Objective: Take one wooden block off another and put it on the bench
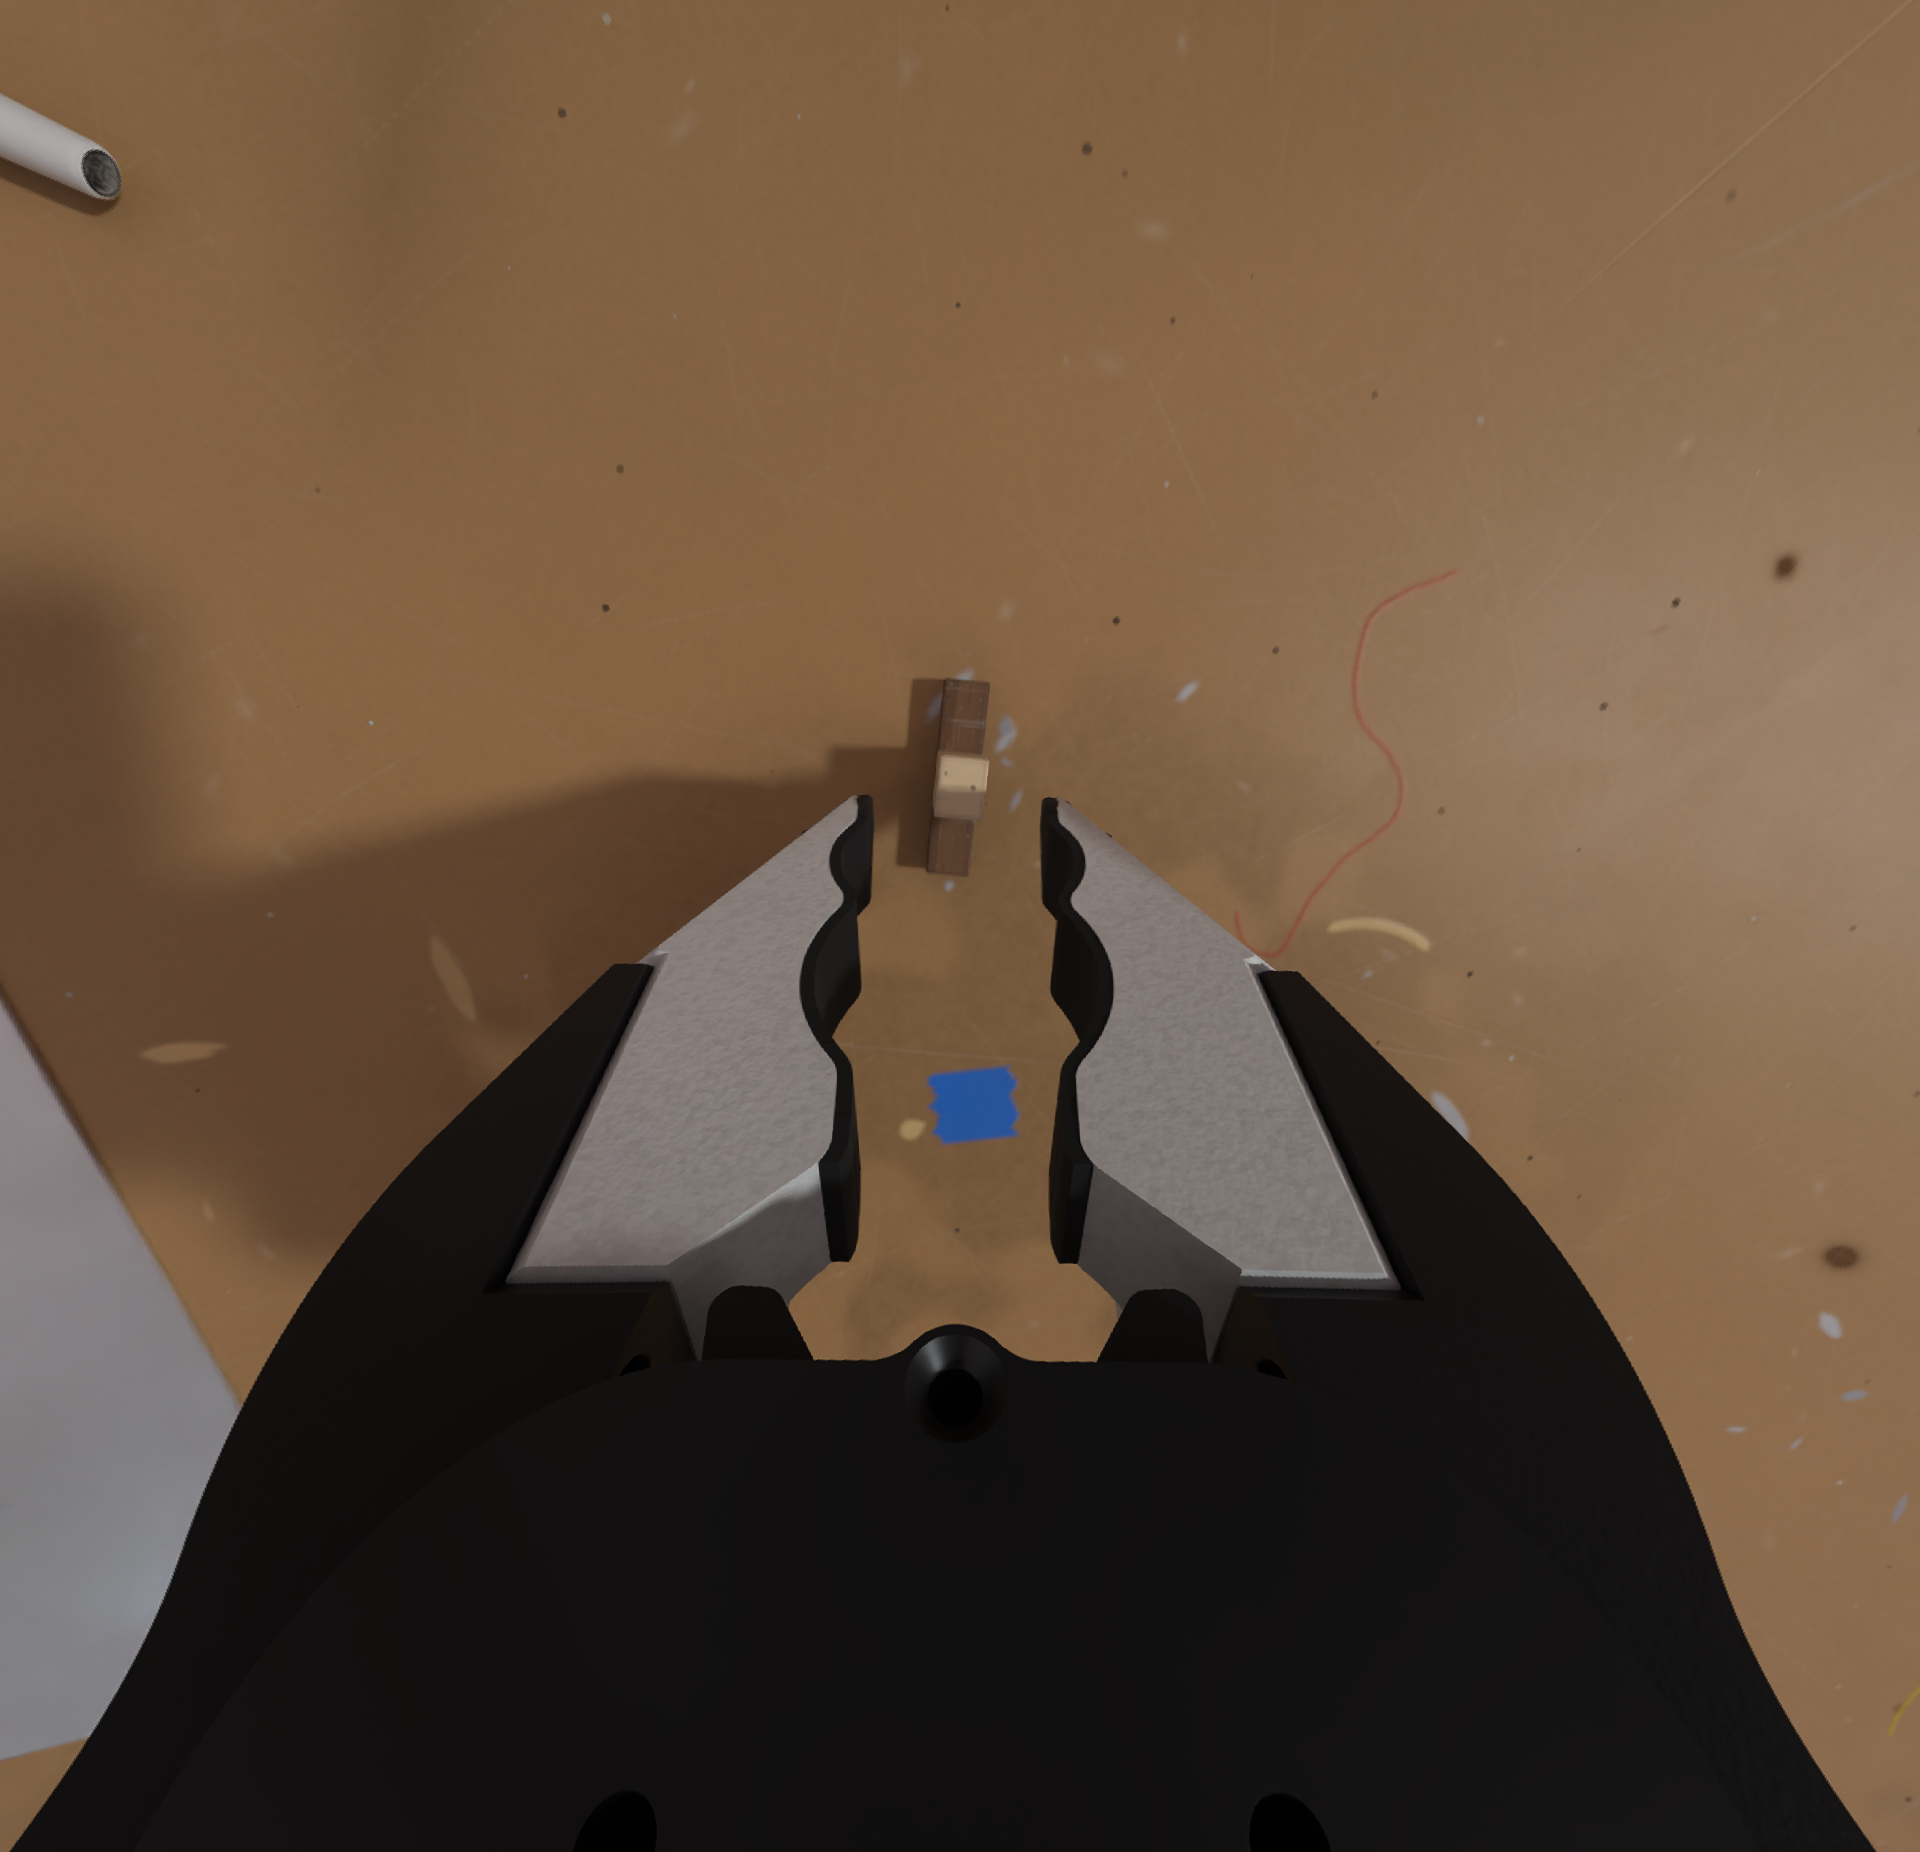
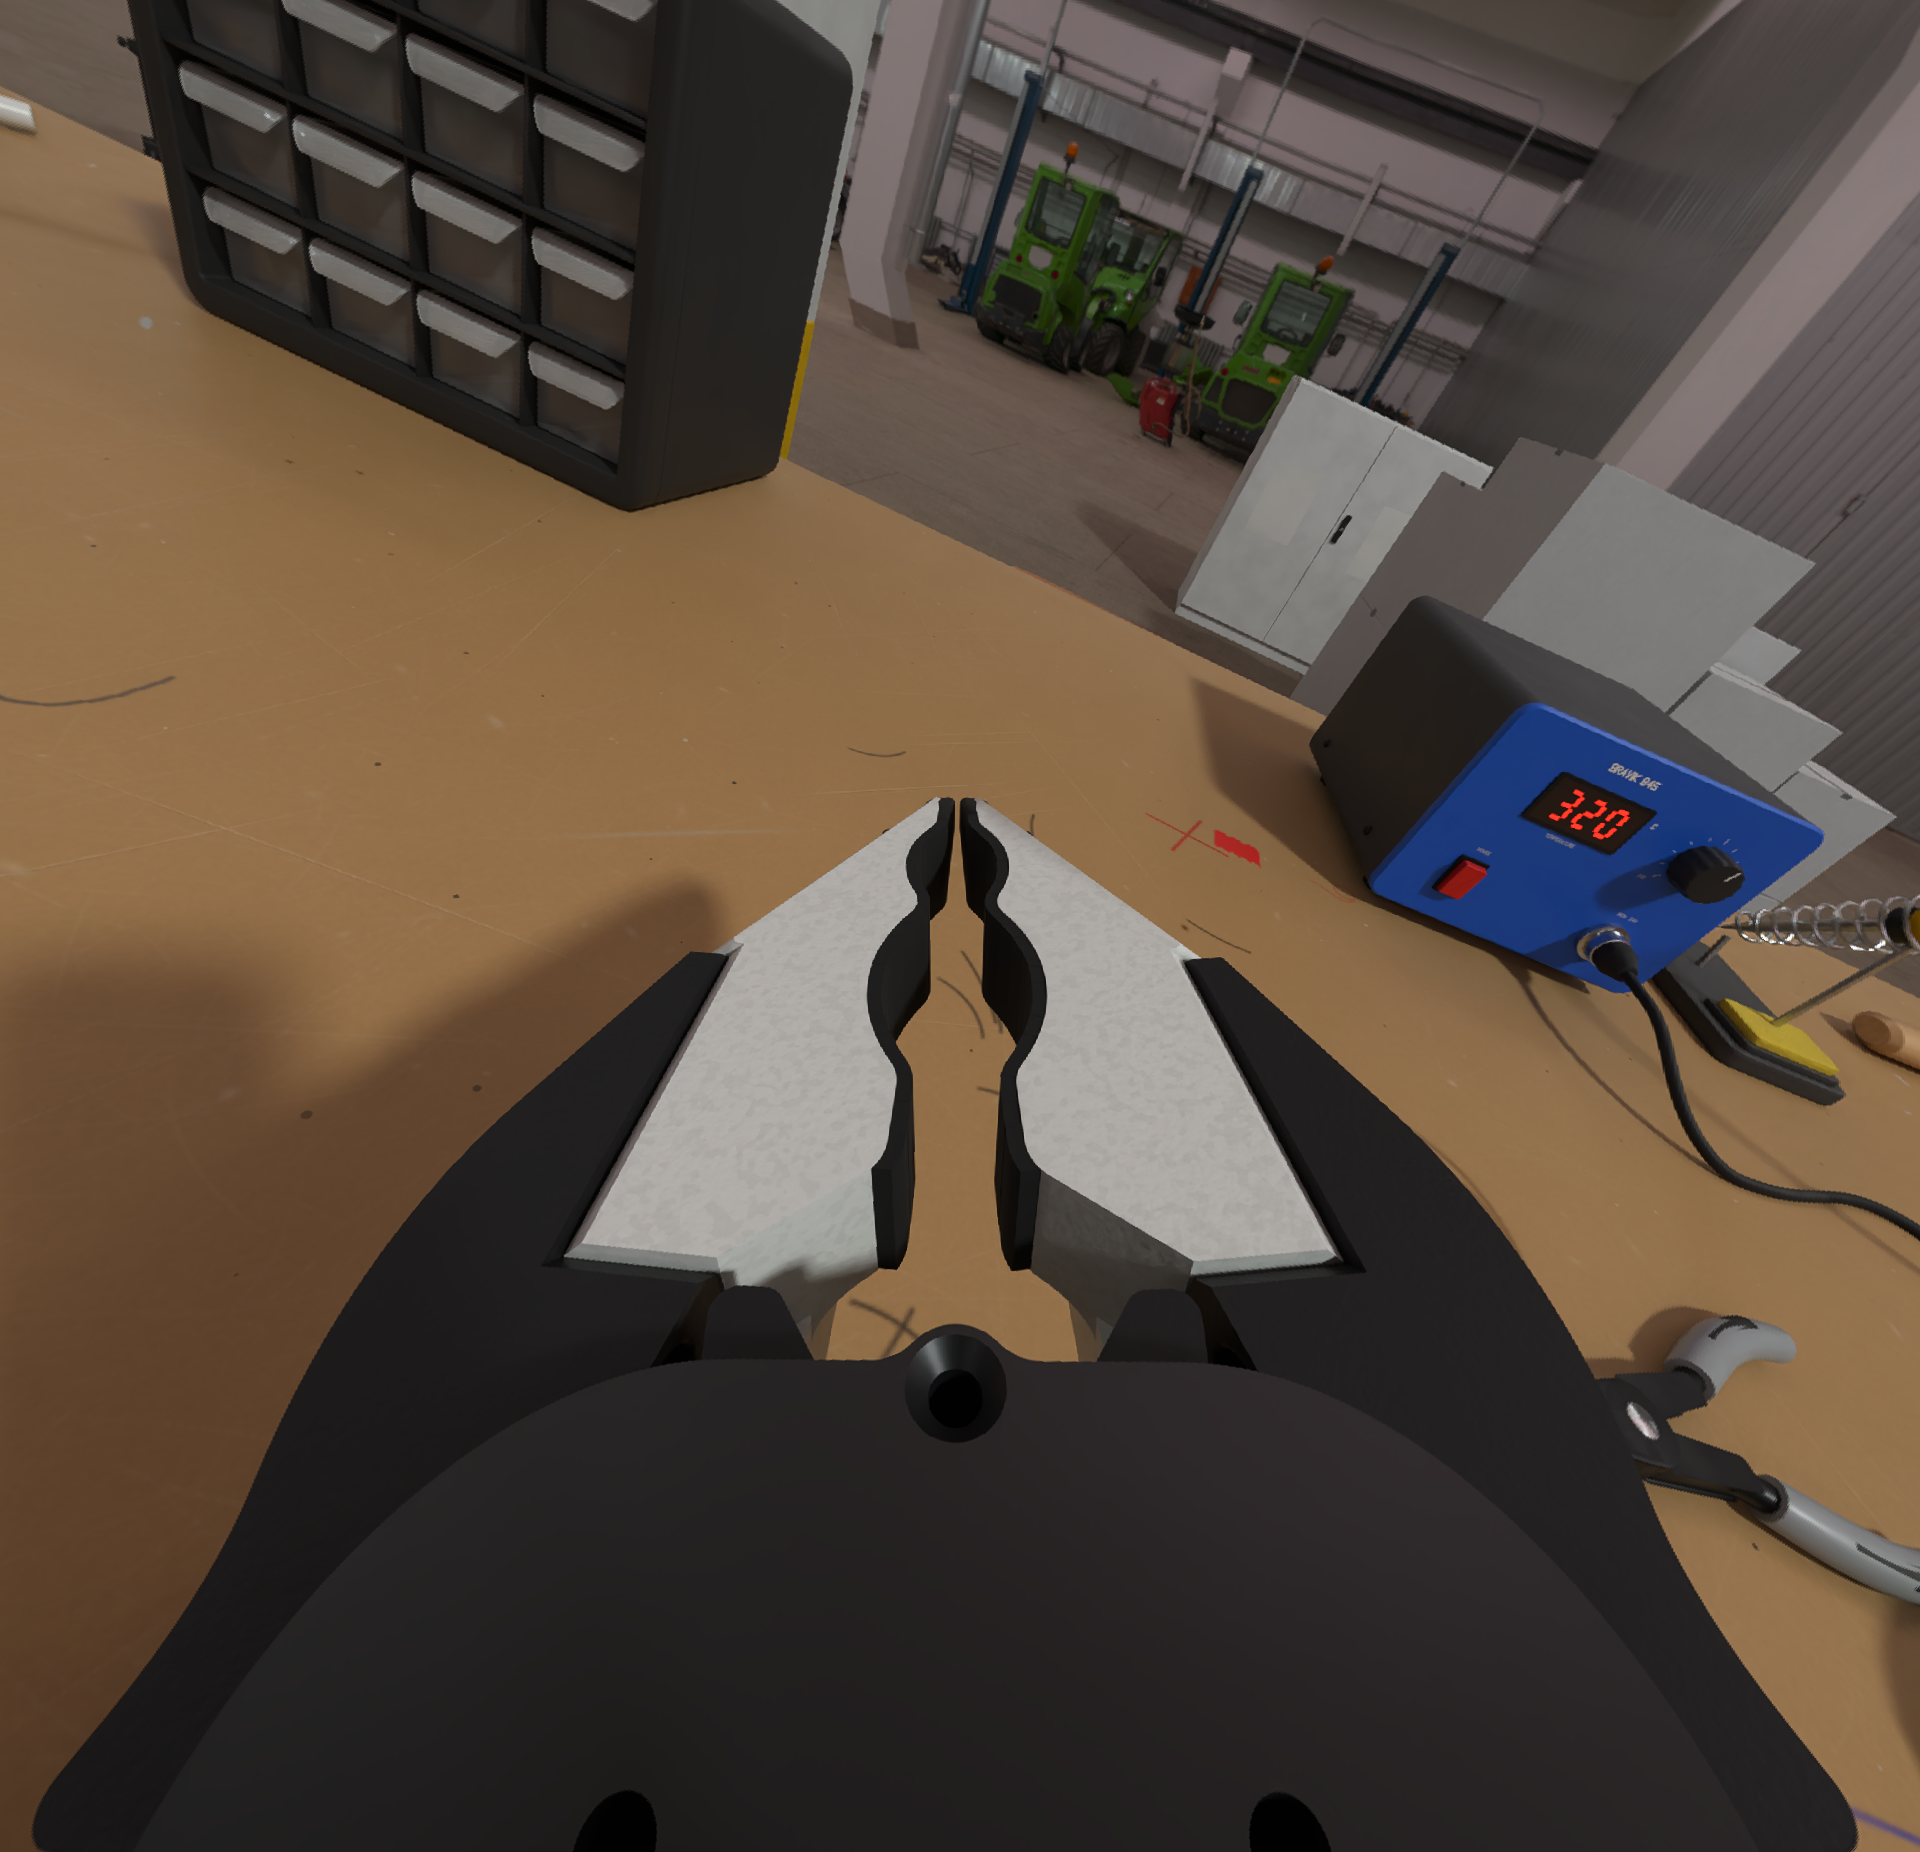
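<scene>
In the left wrist view a small light wooden block (image 1: 960, 776) sits on top of a long dark wooden block (image 1: 958, 722) that lies on the brown bench (image 1: 1143, 400). My left gripper (image 1: 956, 810) is open and empty, looking down from above, with the blocks just beyond its fingertips and between their lines. My right gripper (image 2: 956, 810) is shut and empty above the bench (image 2: 416, 763); the blocks do not show in the right wrist view.
A white tube (image 1: 62, 155) lies at far left, a blue tape piece (image 1: 975, 1104) under the left gripper, a red wire (image 1: 1361, 753) to its right. The right wrist view shows a black drawer cabinet (image 2: 468, 192), a blue soldering station (image 2: 1569, 815), its cable (image 2: 1704, 1127) and pliers (image 2: 1766, 1470).
</scene>
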Robot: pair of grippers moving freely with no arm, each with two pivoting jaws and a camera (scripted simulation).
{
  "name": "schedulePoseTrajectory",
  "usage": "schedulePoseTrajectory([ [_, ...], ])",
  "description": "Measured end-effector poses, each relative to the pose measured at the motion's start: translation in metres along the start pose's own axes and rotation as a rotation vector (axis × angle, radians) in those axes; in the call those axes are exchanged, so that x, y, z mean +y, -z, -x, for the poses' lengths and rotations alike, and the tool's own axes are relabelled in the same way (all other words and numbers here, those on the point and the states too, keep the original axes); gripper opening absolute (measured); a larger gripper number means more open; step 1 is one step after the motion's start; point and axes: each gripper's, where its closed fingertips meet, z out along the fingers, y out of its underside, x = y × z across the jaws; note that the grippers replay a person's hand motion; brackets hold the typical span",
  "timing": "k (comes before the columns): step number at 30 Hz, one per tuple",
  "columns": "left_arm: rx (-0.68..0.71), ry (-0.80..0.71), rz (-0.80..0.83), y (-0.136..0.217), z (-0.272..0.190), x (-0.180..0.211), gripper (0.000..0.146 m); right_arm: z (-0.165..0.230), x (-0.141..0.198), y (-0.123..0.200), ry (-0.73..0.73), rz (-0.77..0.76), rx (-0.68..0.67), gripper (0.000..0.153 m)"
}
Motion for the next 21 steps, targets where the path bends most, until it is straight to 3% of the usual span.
schedulePoseTrajectory([
  [8, -0.048, -0.074, 0.012, -0.0085, 0.0023, -0.0059, 0.037, 0.0000, -0.0004, 0.0003, -0.001, -0.003, -0.002, 0.001],
  [18, -0.022, -0.042, 0.020, -0.0074, 0.0065, -0.0018, 0.041, 0.0003, -0.0006, 0.0006, -0.004, -0.006, -0.006, 0.001],
  [21, 0.008, -0.022, 0.008, -0.0083, 0.0041, -0.0028, 0.036, 0.0009, -0.0004, 0.0005, -0.001, -0.004, -0.007, 0.001],
])
